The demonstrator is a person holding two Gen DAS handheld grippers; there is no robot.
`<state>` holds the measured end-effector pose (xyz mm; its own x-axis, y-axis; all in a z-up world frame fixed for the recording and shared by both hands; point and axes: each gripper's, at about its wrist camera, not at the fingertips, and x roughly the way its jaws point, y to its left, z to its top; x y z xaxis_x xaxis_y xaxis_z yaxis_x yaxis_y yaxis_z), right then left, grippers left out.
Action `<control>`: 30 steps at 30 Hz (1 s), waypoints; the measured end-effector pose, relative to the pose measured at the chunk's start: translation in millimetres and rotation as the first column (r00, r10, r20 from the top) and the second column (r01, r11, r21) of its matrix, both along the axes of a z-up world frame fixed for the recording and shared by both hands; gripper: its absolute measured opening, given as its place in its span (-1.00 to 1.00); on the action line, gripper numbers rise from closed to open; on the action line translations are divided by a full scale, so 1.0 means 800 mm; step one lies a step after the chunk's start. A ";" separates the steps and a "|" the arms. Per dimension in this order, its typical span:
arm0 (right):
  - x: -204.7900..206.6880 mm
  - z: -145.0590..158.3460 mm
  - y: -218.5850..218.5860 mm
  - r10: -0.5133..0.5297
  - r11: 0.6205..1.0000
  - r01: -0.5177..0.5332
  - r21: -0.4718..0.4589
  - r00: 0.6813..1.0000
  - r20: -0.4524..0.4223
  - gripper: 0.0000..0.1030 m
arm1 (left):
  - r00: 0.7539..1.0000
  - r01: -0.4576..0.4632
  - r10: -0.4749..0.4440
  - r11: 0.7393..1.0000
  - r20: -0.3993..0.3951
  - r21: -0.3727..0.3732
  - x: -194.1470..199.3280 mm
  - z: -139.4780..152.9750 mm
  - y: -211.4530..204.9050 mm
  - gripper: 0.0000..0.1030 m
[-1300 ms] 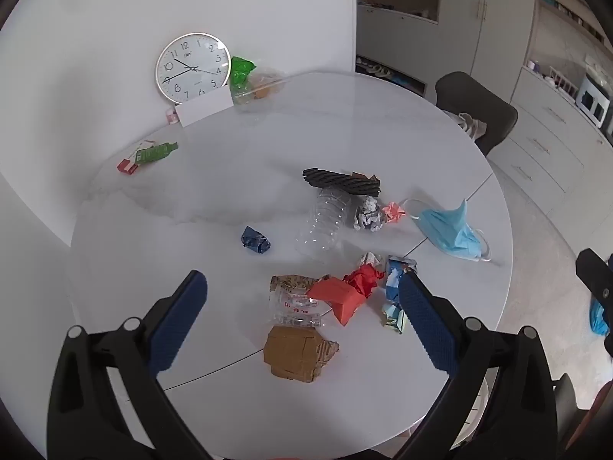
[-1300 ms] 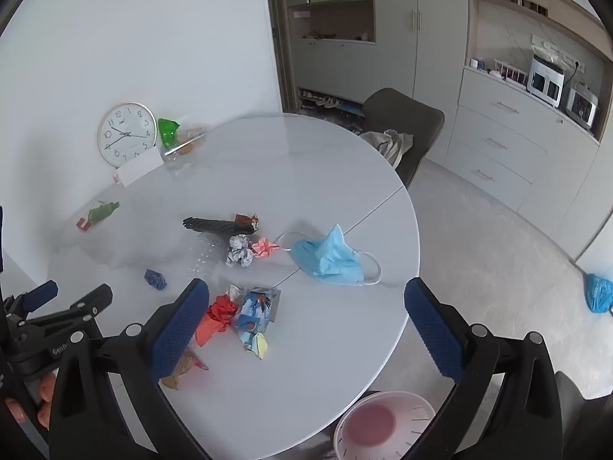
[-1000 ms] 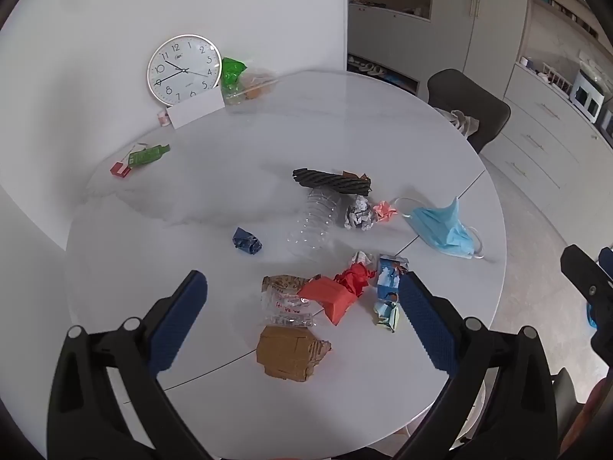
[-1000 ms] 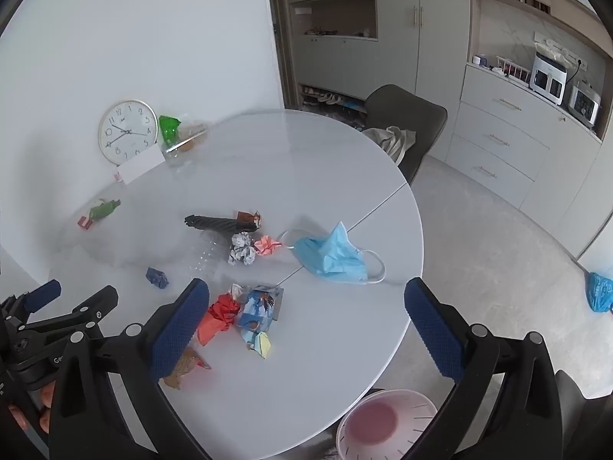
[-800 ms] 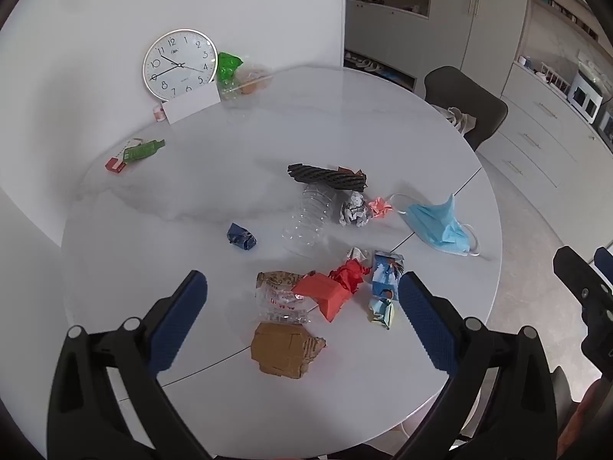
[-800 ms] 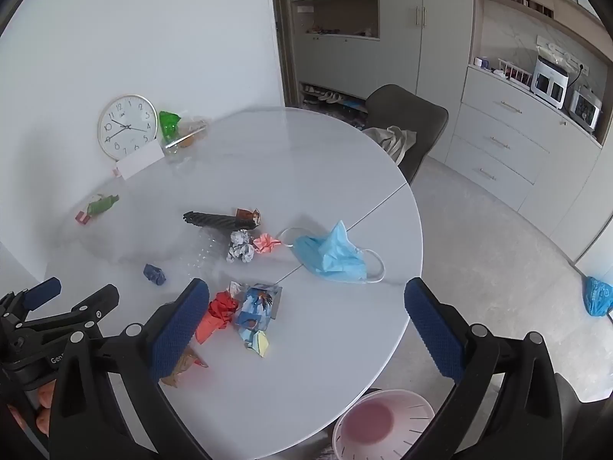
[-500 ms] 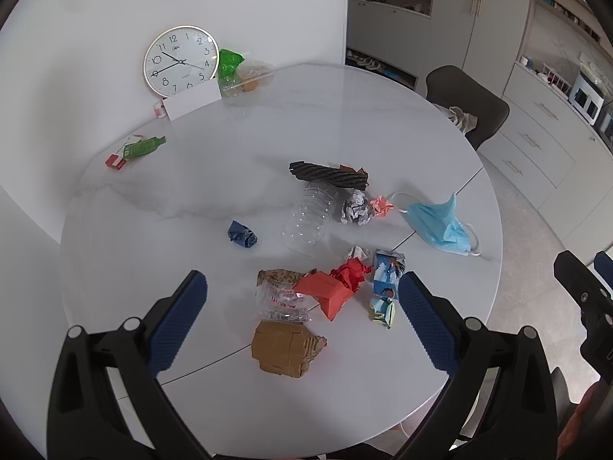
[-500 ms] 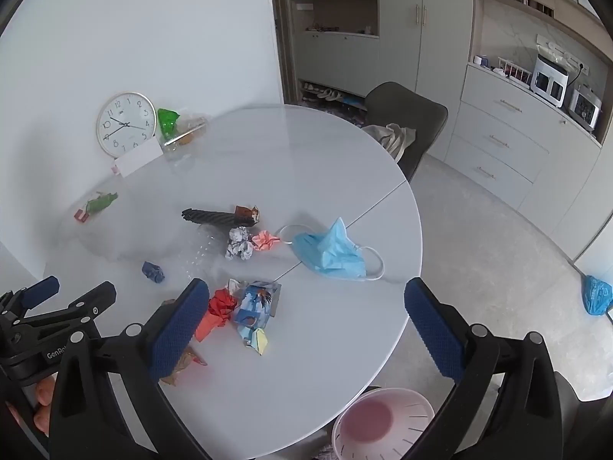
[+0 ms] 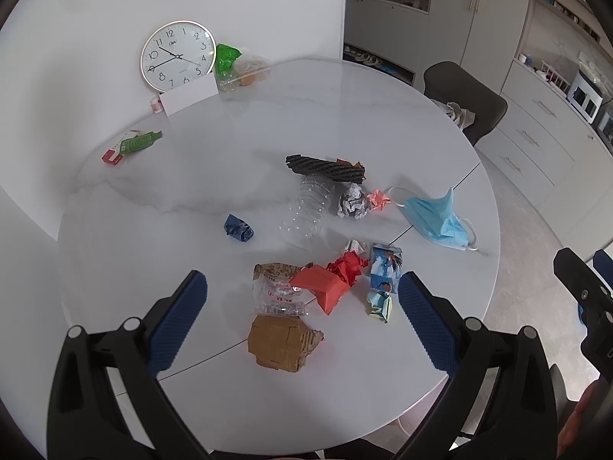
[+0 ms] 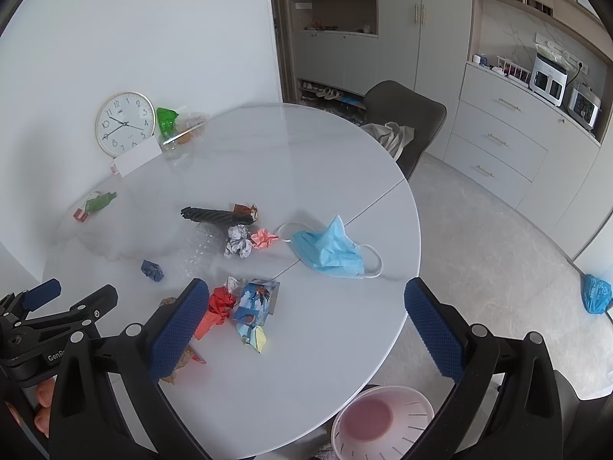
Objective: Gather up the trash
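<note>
Trash lies scattered on the round white table (image 9: 191, 199): a brown cardboard piece (image 9: 281, 343), a red paper (image 9: 325, 285), a clear crushed bottle (image 9: 308, 207), a blue face mask (image 9: 440, 216) and a blue printed carton (image 9: 385, 268). My left gripper (image 9: 302, 322) hangs open above the near pile, holding nothing. My right gripper (image 10: 306, 322) hovers open over the table's front edge, with the mask (image 10: 329, 251) and carton (image 10: 256, 301) ahead of it. A pink bin (image 10: 381, 421) stands on the floor below the table edge.
A wall clock (image 9: 176, 55), a white card and green wrappers sit at the table's far side. A dark chair (image 10: 406, 119) with a cloth stands behind the table. Cabinets line the right wall. A blue bag (image 10: 595, 293) lies on the floor.
Both grippers drifted slightly, so the table and trash shifted a little in view. Nothing was picked up; both stayed open.
</note>
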<state>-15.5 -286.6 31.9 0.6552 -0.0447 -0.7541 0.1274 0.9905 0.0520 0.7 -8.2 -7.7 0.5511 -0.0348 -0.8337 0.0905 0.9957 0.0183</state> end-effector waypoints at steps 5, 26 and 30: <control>0.000 0.001 0.000 0.000 1.000 0.000 0.002 1.000 -0.001 0.96 | 1.000 0.000 0.000 1.000 0.000 0.000 0.000 0.000 0.000 0.85; -0.003 -0.002 0.002 0.004 1.000 -0.004 -0.003 1.000 -0.012 0.96 | 1.000 0.003 -0.003 1.000 -0.007 0.001 -0.001 -0.002 -0.001 0.85; -0.003 -0.002 0.002 0.005 1.000 -0.005 -0.003 1.000 -0.012 0.96 | 1.000 0.001 -0.001 1.000 -0.007 0.002 -0.002 -0.003 -0.001 0.85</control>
